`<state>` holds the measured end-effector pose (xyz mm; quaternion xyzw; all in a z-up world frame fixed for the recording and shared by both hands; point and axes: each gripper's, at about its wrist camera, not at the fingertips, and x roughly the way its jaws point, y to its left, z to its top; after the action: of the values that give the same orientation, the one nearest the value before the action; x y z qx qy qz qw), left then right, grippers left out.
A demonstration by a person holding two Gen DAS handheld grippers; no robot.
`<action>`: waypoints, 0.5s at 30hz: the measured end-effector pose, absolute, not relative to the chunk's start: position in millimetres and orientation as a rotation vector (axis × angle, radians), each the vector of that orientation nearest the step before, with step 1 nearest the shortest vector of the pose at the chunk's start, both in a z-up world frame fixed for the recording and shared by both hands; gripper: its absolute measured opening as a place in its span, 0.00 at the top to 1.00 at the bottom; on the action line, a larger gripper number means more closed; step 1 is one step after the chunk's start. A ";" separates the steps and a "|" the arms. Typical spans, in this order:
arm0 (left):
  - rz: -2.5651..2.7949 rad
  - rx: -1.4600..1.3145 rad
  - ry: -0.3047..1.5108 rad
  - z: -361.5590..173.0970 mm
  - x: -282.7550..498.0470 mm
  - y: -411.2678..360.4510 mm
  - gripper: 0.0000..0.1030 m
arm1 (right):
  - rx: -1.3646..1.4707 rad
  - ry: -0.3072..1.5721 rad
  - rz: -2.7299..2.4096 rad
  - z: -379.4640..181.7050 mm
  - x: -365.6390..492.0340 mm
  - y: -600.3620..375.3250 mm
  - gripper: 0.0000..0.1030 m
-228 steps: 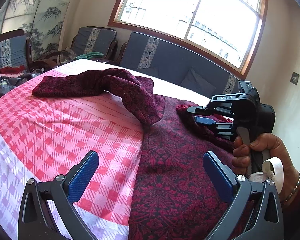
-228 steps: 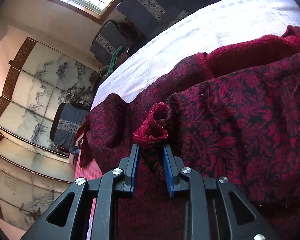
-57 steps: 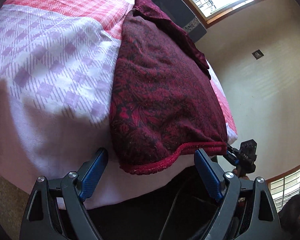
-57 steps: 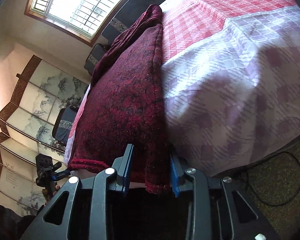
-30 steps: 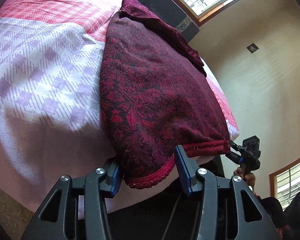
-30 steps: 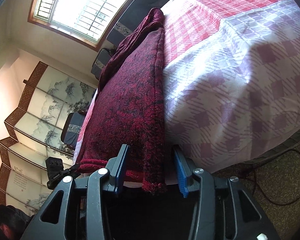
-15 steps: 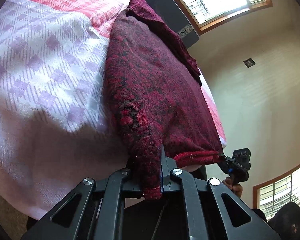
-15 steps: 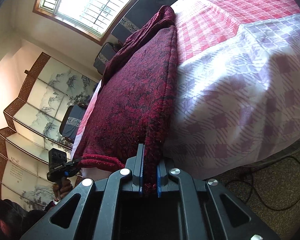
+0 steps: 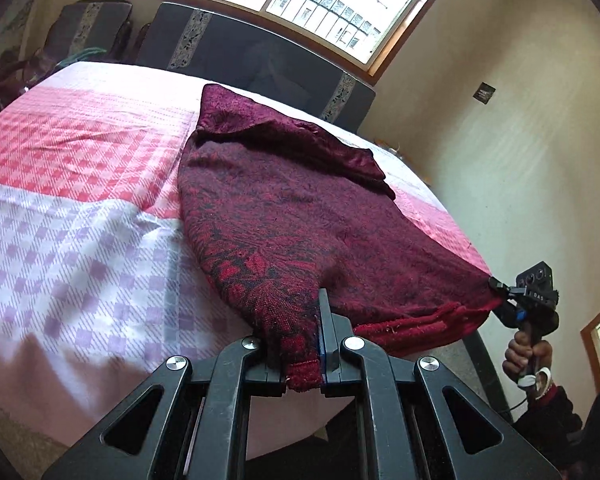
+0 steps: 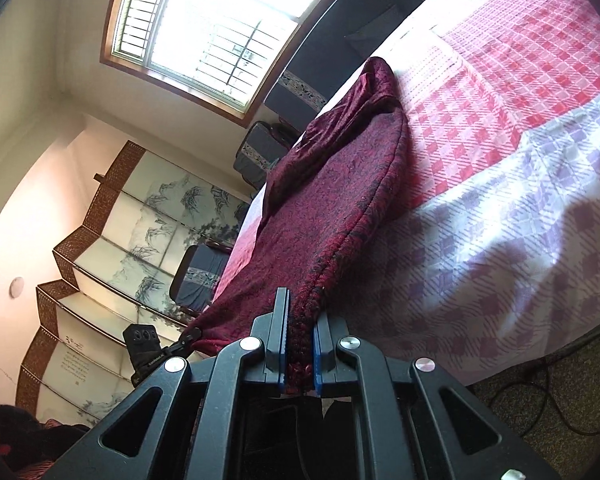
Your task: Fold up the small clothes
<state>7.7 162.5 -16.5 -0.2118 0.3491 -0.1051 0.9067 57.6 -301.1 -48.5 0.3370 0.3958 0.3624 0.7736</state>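
Note:
A dark red patterned garment (image 9: 292, 208) lies lengthwise on the bed, its near hem lifted off the bed's edge. In the left wrist view my left gripper (image 9: 304, 360) is shut on the hem's left corner, and the red ribbed edge sticks out between the pads. The right gripper (image 9: 496, 286), held by a hand (image 9: 526, 356), pinches the hem's other corner, so the hem stretches between the two. In the right wrist view the right gripper (image 10: 300, 344) is shut on the garment (image 10: 332, 200) along its seam, and the left gripper (image 10: 188, 336) shows at the lower left.
The bed wears a pink and lilac checked sheet (image 9: 80, 200) (image 10: 500, 200). A dark cushioned sofa (image 9: 240, 52) stands under the window beyond it. A painted folding screen (image 10: 140, 220) and chairs line one wall. A cable (image 10: 560, 396) lies on the carpet beside the bed.
Both grippers went from open around the hem corners to shut on them. They then rose, lifting the near hem and pulling it taut above the bed's edge.

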 end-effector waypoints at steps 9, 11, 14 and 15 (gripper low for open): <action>-0.083 -0.208 0.668 1.8 15.5 144.1 0.90 | 0.703 0.814 0.808 -20.8 63.1 -290.8 0.91; -0.061 -0.171 0.662 3.7 17.0 140.1 0.90 | 0.697 0.806 0.812 -16.3 63.5 -289.1 0.91; -0.044 -0.132 0.655 6.2 20.4 136.2 0.90 | 0.695 0.795 0.813 -10.6 65.2 -287.3 0.91; -0.041 -0.123 0.654 7.1 20.7 135.8 0.90 | 0.696 0.793 0.814 -9.1 66.1 -286.8 0.91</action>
<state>20.7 135.8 7.1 -0.0604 0.3208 -0.0199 0.9450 66.1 -286.8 -9.1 0.3228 0.3680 0.3776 0.7860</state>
